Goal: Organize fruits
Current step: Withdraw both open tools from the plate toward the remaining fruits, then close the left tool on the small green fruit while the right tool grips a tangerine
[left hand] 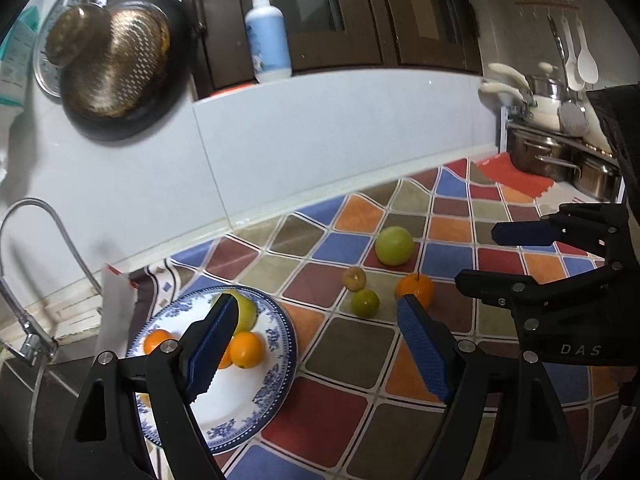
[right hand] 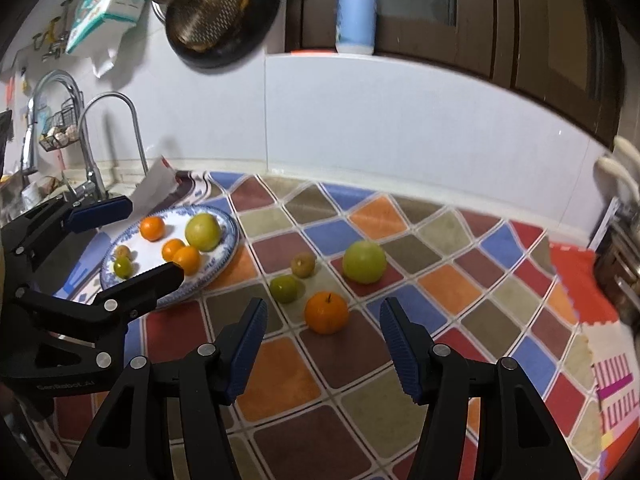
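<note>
A blue-and-white plate (right hand: 230,236) (left hand: 280,356) on the checkered mat holds several fruits: oranges (right hand: 152,228) and a green apple (right hand: 203,231). On the mat lie a green apple (right hand: 364,261) (left hand: 394,246), an orange (right hand: 326,312) (left hand: 416,289), a small green fruit (right hand: 285,288) (left hand: 365,303) and a small brownish fruit (right hand: 303,265) (left hand: 354,278). My right gripper (right hand: 323,312) is open and empty, its fingers either side of the loose orange, a little short of it. My left gripper (left hand: 316,304) is open and empty, between the plate and the loose fruits.
A sink with a curved faucet (right hand: 120,100) lies left of the plate. A tiled wall backs the counter. Pots and utensils (left hand: 556,152) stand at the far right. A soap bottle (left hand: 267,36) sits on the ledge, and a pan (left hand: 120,68) hangs on the wall.
</note>
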`<state>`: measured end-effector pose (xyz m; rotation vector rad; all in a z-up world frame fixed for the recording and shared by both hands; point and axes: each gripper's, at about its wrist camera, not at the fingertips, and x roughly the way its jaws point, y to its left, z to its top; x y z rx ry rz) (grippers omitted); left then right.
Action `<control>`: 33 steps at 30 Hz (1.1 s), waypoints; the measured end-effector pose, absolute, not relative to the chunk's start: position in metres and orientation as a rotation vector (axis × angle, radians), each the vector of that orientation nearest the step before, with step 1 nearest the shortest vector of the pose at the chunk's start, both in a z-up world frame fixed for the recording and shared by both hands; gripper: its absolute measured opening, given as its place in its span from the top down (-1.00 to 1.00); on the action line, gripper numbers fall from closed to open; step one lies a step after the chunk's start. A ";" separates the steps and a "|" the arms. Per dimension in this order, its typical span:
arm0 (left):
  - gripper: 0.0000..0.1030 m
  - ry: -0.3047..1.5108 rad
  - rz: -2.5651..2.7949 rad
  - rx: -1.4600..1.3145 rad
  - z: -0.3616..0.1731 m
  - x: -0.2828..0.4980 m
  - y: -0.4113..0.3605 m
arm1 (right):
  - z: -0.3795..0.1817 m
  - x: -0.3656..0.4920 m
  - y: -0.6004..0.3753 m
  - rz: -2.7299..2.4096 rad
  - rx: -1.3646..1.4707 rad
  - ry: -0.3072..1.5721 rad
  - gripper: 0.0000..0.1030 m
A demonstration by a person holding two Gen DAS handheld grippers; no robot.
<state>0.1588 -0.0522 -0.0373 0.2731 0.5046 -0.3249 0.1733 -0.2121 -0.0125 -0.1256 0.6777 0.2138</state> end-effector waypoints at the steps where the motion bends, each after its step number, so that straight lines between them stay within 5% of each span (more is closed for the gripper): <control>1: -0.58 0.512 -0.333 0.278 -0.041 0.162 -0.053 | -0.017 0.177 -0.213 0.216 -0.122 0.690 -0.15; 25: -0.14 0.740 -0.463 0.247 -0.105 0.245 -0.074 | -0.080 0.244 -0.217 0.262 -0.134 0.865 -0.14; 33: -0.06 0.764 -0.509 0.228 -0.108 0.256 -0.089 | -0.081 0.247 -0.221 0.292 -0.102 0.873 0.24</control>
